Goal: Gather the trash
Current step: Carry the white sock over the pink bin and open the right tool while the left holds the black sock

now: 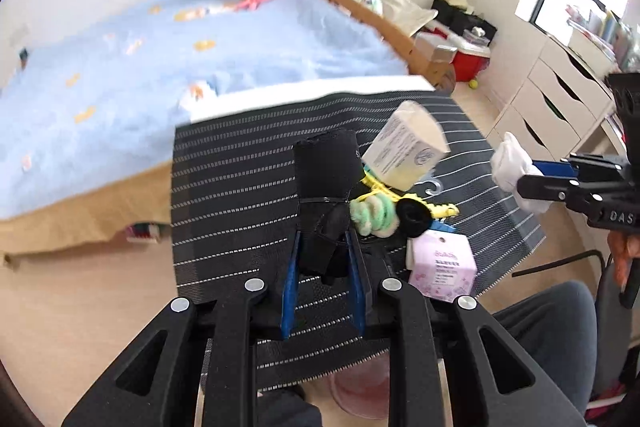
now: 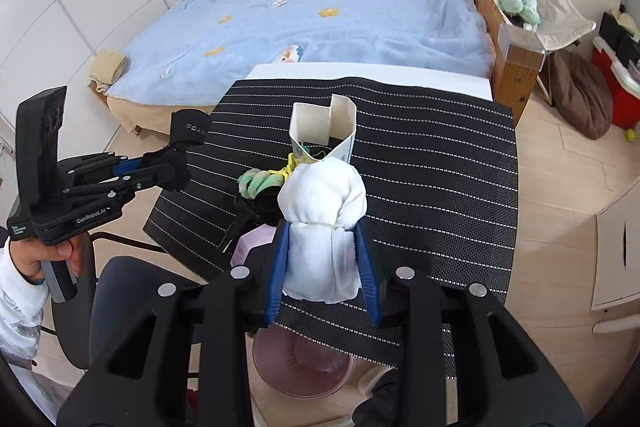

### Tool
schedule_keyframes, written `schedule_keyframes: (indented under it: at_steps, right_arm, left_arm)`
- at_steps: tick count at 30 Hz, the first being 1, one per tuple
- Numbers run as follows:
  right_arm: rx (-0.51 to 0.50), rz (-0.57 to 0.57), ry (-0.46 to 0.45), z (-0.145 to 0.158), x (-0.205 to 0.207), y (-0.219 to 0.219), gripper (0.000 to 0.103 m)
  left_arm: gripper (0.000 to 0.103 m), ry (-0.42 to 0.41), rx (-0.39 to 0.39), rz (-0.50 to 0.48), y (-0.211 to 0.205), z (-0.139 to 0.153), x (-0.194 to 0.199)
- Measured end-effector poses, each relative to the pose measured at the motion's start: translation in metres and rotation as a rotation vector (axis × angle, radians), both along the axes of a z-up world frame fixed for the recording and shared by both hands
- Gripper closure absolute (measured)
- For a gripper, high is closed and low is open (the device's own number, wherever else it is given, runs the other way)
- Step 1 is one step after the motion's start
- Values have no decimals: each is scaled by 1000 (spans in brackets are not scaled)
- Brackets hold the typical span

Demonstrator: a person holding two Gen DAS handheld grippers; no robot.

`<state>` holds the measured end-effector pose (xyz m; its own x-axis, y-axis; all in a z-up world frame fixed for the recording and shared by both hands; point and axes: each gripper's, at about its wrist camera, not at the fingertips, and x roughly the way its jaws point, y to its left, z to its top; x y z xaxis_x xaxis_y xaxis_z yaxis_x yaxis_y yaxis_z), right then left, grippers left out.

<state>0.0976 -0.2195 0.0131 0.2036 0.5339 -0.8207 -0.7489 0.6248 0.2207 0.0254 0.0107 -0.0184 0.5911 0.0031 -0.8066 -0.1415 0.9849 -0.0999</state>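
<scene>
Holding soft, light rolled socks: left gripper (image 1: pixel 324 259) clamps a black bundle (image 1: pixel 326 195), right gripper (image 2: pixel 324 267) a white bundle (image 2: pixel 322 227), above the striped black mat (image 2: pixel 440 167).

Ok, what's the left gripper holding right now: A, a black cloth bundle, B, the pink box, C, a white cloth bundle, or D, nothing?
A: the left gripper is shut on a black bundle, its blue fingers pressing both sides, while the white bundle sits in the right gripper.
</scene>
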Motion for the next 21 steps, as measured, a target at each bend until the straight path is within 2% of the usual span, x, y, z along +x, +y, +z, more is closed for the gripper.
schedule_keyframes:
  at_steps: [7, 15, 21]
  right_arm:
    - [24, 28, -79, 21, -39, -14, 71]
    - [37, 56, -147, 31, -86, -29, 71]
    - [49, 69, -135, 26, -113, -37, 71]
  left_arm:
    - [82, -94, 18, -38, -22, 24, -35]
    - [82, -156, 36, -55, -45, 29, -67]
    - [82, -165, 48, -74, -59, 25, -89]
